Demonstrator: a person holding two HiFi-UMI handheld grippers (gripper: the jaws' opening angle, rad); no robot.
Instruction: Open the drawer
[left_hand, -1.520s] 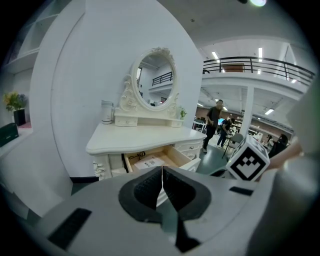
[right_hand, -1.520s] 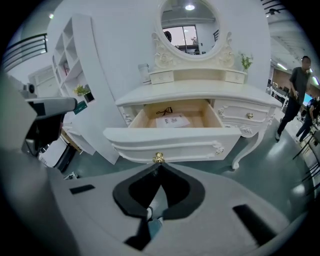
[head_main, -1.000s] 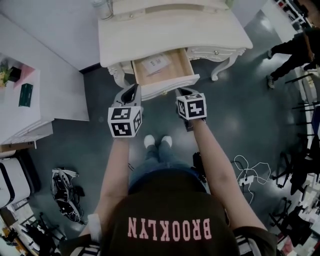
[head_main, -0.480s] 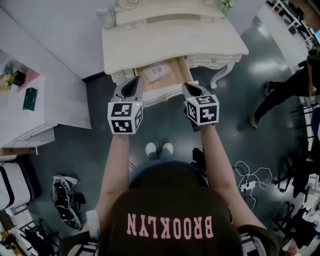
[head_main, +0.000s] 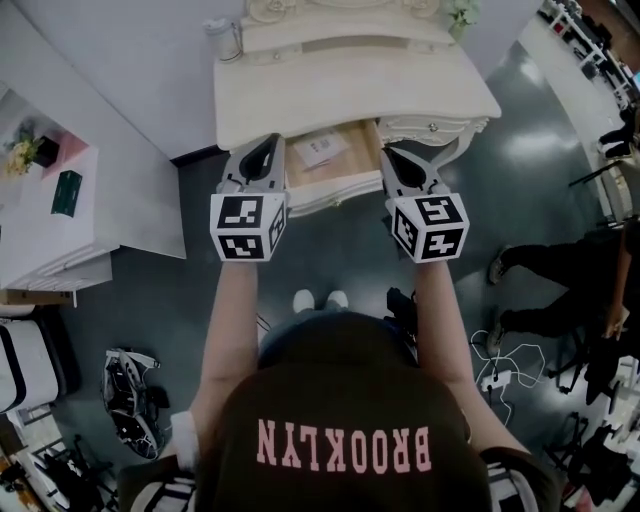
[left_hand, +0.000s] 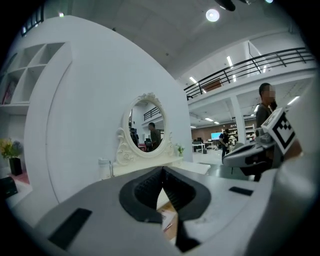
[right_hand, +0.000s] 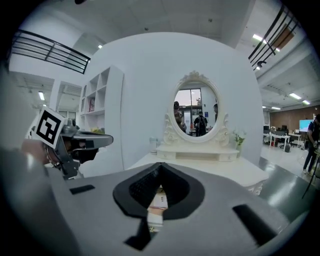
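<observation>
Grey floor (head_main: 520, 150), open office. White dressing table (head_main: 350, 90) stands against a white wall, with an oval mirror (right_hand: 196, 112) at the table's back edge. Drawer (head_main: 355, 165) at the table's front centre stands pulled out, wood bottom and a paper (head_main: 322, 150) showing. Task looks done, at most a little more pull left. Left gripper (head_main: 268, 148) and right gripper (head_main: 397, 158) hover before the table, flanking the drawer, jaws pressed together on nothing. Another desk (head_main: 60, 230) sits left of the table, a person (head_main: 560, 270) right of it.
</observation>
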